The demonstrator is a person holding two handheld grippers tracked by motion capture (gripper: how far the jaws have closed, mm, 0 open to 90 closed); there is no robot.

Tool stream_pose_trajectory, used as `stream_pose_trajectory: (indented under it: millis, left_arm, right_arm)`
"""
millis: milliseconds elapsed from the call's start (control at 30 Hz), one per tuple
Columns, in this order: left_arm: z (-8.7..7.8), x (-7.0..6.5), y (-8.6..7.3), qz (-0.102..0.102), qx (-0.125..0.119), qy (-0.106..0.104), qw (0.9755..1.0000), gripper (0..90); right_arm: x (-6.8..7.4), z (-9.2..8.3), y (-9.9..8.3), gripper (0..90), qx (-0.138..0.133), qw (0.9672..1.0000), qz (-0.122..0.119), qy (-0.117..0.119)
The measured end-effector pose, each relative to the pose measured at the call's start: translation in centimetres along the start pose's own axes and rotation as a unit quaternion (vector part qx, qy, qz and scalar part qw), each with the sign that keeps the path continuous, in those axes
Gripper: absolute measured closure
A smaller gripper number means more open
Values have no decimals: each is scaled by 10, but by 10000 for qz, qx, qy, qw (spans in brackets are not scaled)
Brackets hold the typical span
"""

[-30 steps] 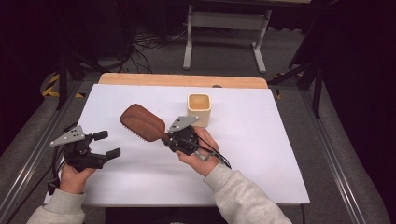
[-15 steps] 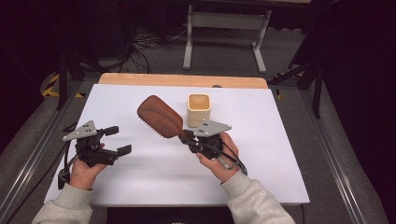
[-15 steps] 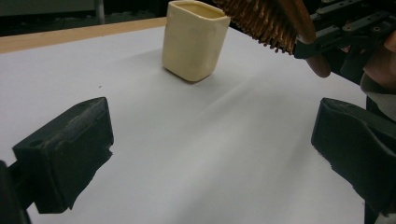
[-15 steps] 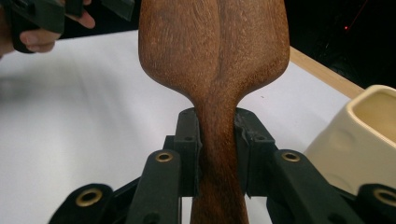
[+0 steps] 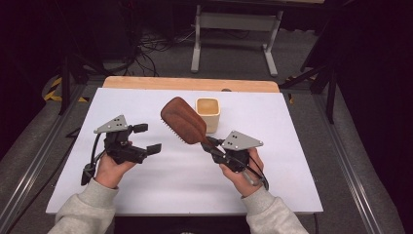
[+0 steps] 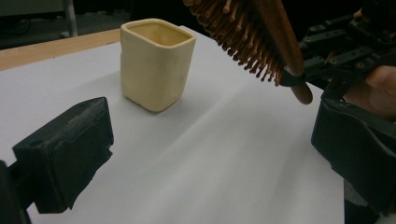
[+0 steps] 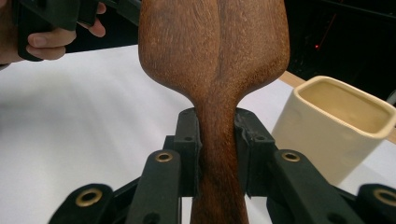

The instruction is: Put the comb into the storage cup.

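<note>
A wooden hairbrush (image 5: 182, 120) hangs above the white table (image 5: 146, 185), its handle clamped in my right gripper (image 5: 212, 144), which is shut on it. In the right gripper view the brush's smooth back (image 7: 215, 51) faces the camera, the jaws pressing both sides of the neck. Its bristles (image 6: 243, 42) point down in the left gripper view. A cream square cup (image 5: 208, 114) stands upright just behind the brush head; the same cup (image 6: 156, 63) appears ahead of the left jaws and the cup (image 7: 338, 128) sits right of the brush. My left gripper (image 5: 147, 138) is open and empty, left of the brush.
A wooden strip (image 5: 190, 84) runs along the table's far edge. Beyond it a grey metal stand (image 5: 234, 29) and cables lie on the floor. Metal rails flank the table on both sides.
My right gripper carried the brush rightward, toward the cup. My left gripper moved right and rose, staying open.
</note>
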State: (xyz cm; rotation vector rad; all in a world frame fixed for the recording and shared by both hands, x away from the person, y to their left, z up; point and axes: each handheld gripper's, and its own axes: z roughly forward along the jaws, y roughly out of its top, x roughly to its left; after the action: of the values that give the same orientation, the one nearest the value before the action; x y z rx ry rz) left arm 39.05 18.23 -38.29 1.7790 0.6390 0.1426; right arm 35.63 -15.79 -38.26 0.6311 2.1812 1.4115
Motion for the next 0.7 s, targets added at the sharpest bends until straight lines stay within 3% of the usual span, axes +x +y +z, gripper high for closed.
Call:
stream_pose_trajectory:
  millis: [467,700]
  left_arm:
    - [35,-17,25,127,-33,-175,9998,1]
    - [49,-20,36,59,-13,-162,9998,1]
  right_arm:
    - [-3,-11,-16,726,-172,9998,9,-129]
    - [-2,-12,-18,726,-233,9997,-41,-117]
